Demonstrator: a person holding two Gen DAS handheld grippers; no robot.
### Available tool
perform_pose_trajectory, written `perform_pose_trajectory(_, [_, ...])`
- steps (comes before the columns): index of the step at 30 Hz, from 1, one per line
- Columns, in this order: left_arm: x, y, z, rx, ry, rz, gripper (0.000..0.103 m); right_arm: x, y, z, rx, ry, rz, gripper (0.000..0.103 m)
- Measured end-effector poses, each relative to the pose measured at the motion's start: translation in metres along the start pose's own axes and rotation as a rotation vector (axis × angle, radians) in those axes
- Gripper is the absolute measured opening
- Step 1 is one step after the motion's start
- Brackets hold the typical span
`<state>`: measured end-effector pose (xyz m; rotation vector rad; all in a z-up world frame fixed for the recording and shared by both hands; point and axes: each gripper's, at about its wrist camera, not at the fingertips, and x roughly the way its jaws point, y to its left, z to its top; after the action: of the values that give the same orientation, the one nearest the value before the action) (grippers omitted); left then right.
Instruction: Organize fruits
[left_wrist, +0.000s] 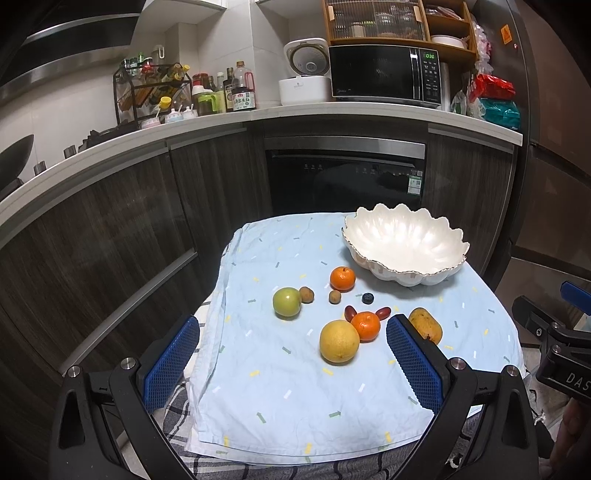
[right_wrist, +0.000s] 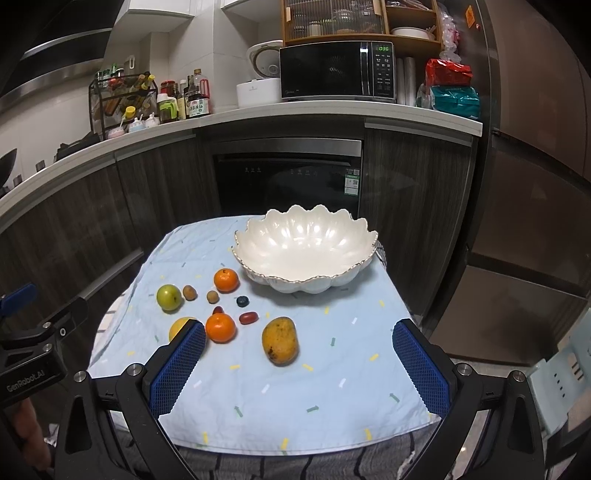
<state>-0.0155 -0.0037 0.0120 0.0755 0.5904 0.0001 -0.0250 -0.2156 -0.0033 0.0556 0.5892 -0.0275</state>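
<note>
Both the left gripper (left_wrist: 293, 360) and right gripper (right_wrist: 299, 363) hover with fingers released and empty above a blue-clothed bench (right_wrist: 332, 369), where scattered loose fruit lies beside the empty scalloped white ceramic bowl (right_wrist: 306, 254); sorting looks unstarted, so next likely grasp the nearby yellow-orange mango (right_wrist: 280, 341).

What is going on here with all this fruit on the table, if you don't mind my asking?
A person holds a gripper in each hand over a table with a light blue cloth. The left gripper and the right gripper are both open and empty. The white bowl is empty too. The mango, two oranges, the green apple, the yellow fruit and the small pieces all lie on the cloth, so sorting has not started.
</note>
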Motion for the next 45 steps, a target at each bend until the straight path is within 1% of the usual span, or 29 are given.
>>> perform_pose_trajectory(8, [0.005, -0.001, -0.001, 0.005, 0.013, -0.005, 0.103, 0.005, 0.001, 0.001, 0.000, 0.013, 0.005, 0.103])
perform_pose_trajectory(15, [0.017, -0.002, 0.001, 0.019, 0.040, -0.008, 0.103, 0.017, 0.001, 0.002, -0.005, 0.030, 0.007, 0.103])
perform_pose_trajectory(21, [0.037, -0.006, 0.001, 0.042, 0.085, -0.036, 0.103, 0.034, 0.004, 0.002, -0.028, 0.049, 0.012, 0.103])
perform_pose_trajectory(24, [0.050, -0.009, 0.000, 0.049, 0.119, -0.061, 0.103, 0.045, 0.006, 0.001, -0.038, 0.067, 0.024, 0.102])
perform_pose_trajectory(28, [0.068, -0.014, -0.002, 0.069, 0.154, -0.080, 0.099, 0.060, 0.007, 0.000, -0.050, 0.091, 0.028, 0.100])
perform_pose_trajectory(45, [0.133, -0.029, -0.015, 0.117, 0.244, -0.110, 0.097, 0.126, 0.012, -0.007, -0.064, 0.185, 0.065, 0.091])
